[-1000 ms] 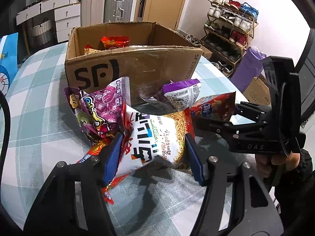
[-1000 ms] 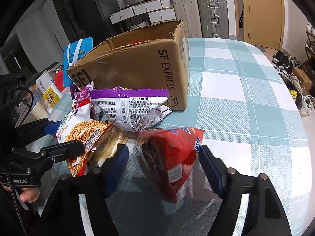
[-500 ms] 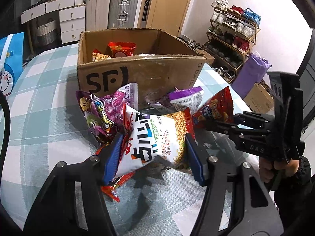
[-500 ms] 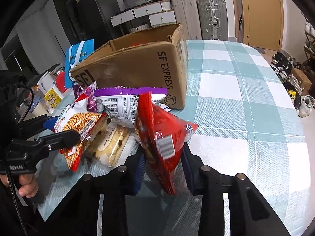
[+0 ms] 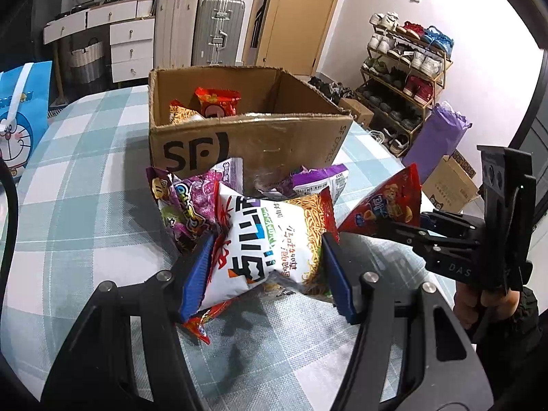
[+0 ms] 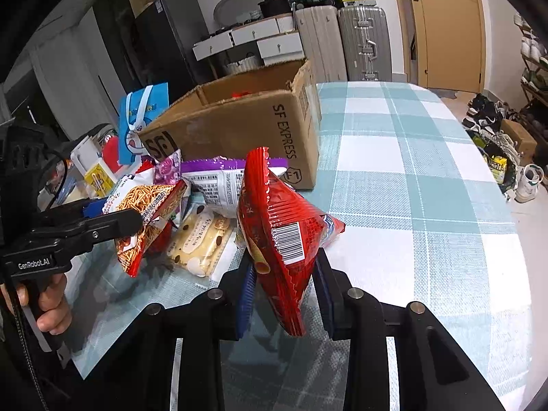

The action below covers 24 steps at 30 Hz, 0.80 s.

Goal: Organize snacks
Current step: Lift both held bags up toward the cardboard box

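My left gripper (image 5: pixel 267 270) is shut on a white noodle snack bag (image 5: pixel 270 246), held just above the table; the same bag (image 6: pixel 147 212) shows in the right wrist view. My right gripper (image 6: pixel 284 287) is shut on a red snack bag (image 6: pixel 281 233), lifted clear of the cloth, and that red bag (image 5: pixel 387 205) appears at the right of the left wrist view. Behind both stands an open cardboard box (image 5: pixel 246 137) with two snack packs inside. A purple bag (image 5: pixel 185 205), a purple-and-white bag (image 6: pixel 219 181) and a biscuit pack (image 6: pixel 202 239) lie in front of the box.
The table carries a blue-and-white checked cloth (image 6: pixel 411 178). A blue cartoon bag (image 5: pixel 17 123) stands at its left edge. A red wrapper (image 5: pixel 198 322) lies under the noodle bag. A shoe rack (image 5: pixel 404 78) and suitcases (image 5: pixel 205 30) stand beyond the table.
My right gripper closed on the red bag and raised it upright off the table. My left gripper lifted the noodle bag slightly; the box interior shows more in its view.
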{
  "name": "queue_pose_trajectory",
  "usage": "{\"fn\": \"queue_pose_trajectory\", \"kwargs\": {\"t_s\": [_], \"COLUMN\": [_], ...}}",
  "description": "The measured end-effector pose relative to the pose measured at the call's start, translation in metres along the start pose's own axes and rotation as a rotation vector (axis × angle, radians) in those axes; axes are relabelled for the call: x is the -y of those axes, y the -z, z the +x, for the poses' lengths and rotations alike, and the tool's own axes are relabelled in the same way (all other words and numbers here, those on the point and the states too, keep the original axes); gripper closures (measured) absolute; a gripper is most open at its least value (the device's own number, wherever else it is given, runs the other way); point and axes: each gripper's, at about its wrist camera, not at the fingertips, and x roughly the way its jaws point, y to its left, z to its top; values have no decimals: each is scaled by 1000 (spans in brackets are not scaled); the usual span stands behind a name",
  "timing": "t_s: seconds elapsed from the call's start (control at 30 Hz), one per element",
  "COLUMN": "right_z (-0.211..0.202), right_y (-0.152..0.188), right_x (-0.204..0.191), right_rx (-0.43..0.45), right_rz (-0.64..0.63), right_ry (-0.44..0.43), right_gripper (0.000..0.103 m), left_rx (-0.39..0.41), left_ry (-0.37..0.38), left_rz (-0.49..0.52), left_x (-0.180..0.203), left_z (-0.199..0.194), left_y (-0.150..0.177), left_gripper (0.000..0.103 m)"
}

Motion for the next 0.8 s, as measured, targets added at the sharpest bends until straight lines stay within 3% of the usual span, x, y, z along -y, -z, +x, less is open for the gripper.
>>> {"fn": "queue_pose_trajectory", "kwargs": {"t_s": [0.47, 0.8], "right_z": [-45, -58], "right_y": [-14, -31], "right_x": [-17, -29], "right_rx": [141, 189], "right_rz": [-8, -20], "right_ry": [-22, -45], "right_gripper": [71, 71], "left_rx": [94, 153], "left_ry": [-37, -72], "left_rz": [-31, -59], "left_x": [-5, -11], "left_z": [-39, -58], "left_y": [-14, -37], "left_gripper": [44, 44]}}
